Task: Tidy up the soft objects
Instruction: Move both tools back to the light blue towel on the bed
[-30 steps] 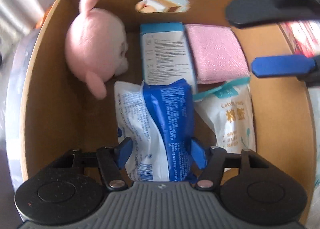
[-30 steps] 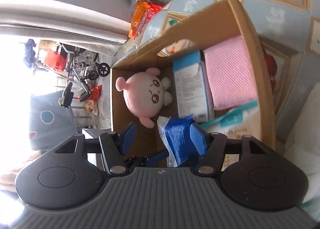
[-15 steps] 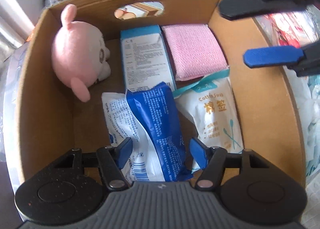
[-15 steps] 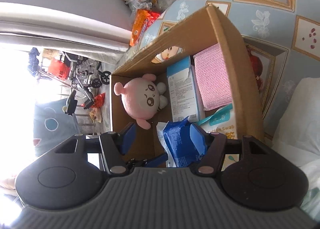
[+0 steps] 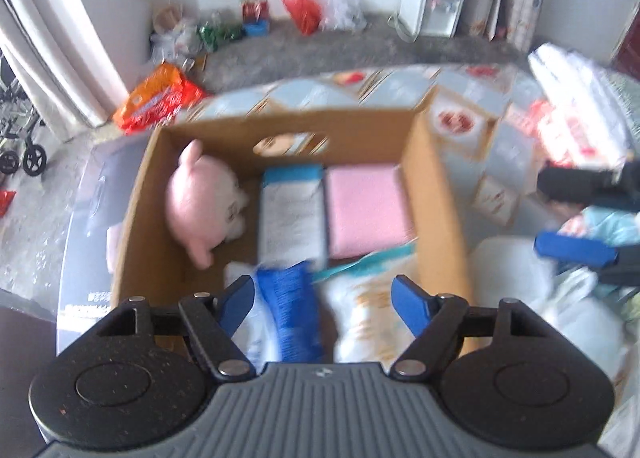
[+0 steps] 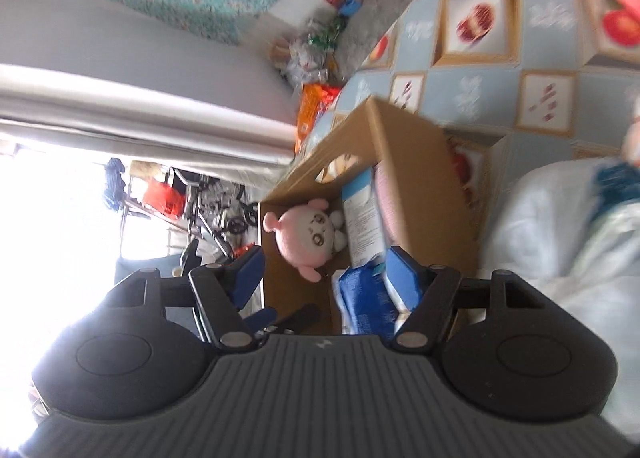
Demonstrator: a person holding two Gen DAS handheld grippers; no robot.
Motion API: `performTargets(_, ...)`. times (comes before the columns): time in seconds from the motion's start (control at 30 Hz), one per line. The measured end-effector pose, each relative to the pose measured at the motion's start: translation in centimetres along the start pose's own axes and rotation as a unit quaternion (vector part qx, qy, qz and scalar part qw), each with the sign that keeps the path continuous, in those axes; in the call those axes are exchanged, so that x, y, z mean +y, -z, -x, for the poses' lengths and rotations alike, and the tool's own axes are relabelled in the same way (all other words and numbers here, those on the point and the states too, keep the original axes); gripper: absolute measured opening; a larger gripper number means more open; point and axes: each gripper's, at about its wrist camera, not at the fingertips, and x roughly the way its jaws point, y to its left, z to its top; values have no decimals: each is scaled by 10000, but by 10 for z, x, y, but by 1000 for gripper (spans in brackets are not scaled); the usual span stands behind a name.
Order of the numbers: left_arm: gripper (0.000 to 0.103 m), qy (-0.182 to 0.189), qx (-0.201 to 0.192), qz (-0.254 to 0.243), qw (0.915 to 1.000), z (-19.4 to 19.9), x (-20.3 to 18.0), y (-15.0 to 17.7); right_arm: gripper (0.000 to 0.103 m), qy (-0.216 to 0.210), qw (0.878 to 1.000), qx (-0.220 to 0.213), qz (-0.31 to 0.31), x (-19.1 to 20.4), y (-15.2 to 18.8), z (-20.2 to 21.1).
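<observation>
I see blue packet (image 5: 290, 298) crumpled, lying inside cardboard box (image 5: 436, 194) at its near wall | my left gripper (image 5: 324, 300) angled down above box, jaws opening, empty | right gripper (image 6: 324, 270) beside box, opening, empty

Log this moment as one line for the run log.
box: holds pink plush, blue packet, pink cloth | left gripper: jaws opening, empty | right gripper: jaws opening, empty

No legible text; packet print blurred.
</observation>
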Motion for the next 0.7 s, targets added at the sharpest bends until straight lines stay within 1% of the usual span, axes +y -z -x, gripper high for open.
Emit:
performTargets(0.17,77,255,-217,-137,9993,19,-59,-4,67,319,9989,-310,-119,-30,-18,68)
performTargets(0.27,77,333,-301,-341,9984,22,-95,-3,68,645,9963,-527,-218,-57,-28,110)
performTargets(0.4,77,520,-332,-657,9959,19,-141,-1,68,1160,9896,-729,-443,-97,-39,154)
performTargets(0.57,77,867,-290,-903,9917,9,-195,1,68,1678,9802,-929,-494,-135,-52,188)
performTargets(0.7,69,997,-224,-1161,9880,-10,-236,3,68,2183,9706,-1001,-182,-159,-72,193)
